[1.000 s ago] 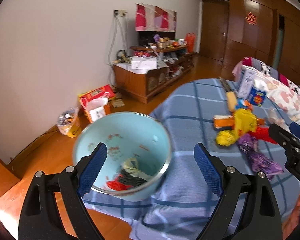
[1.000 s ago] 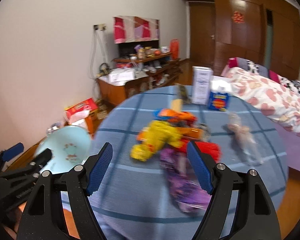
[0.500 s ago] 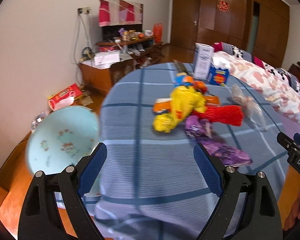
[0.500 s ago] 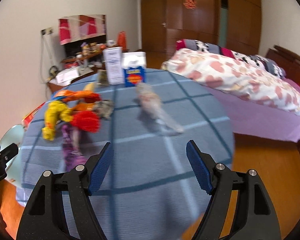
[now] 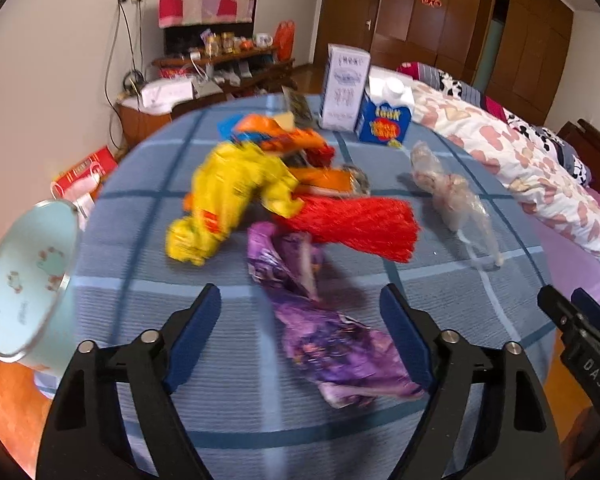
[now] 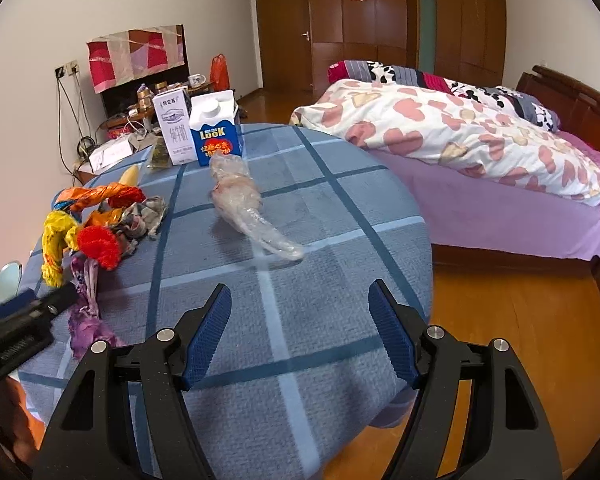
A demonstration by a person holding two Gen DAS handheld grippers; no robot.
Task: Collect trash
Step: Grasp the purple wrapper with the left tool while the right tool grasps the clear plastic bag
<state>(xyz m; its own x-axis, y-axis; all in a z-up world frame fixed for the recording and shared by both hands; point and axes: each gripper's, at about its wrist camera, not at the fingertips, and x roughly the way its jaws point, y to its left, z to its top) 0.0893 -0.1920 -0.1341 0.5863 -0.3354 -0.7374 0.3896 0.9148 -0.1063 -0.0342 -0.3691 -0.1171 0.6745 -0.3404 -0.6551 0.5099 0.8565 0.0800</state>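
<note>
From the left wrist view, the left gripper (image 5: 300,328) hangs over the round surface covered in blue checked cloth (image 5: 148,280), its jaws still fairly wide but closing, with the near end of a crumpled purple plastic wrapper (image 5: 320,320) lying between them and not yet pinched. Beyond that wrapper sits a heap of litter: a yellow crinkled snack bag (image 5: 228,204), a red mesh net bag (image 5: 364,224), and orange foil wrappers (image 5: 284,140) behind. A clear crumpled plastic bag (image 5: 452,196) lies apart to the right, and a pale blue enamel bin with a floral print (image 5: 24,284) stands at the left edge of the surface. The right gripper (image 5: 580,328) shows at the far right margin. From the right wrist view, that gripper's jaws stand wide and empty over bare cloth, with the clear plastic bag (image 6: 244,208) ahead of them and well short of the pads. A white milk carton (image 6: 176,128) and a blue-and-white juice carton (image 6: 216,128) stand upright at the far side. The step in hand looks like reaching for fresh litter; next, each hand likely needs to lower, close on its piece, and carry it to the bin.
</note>
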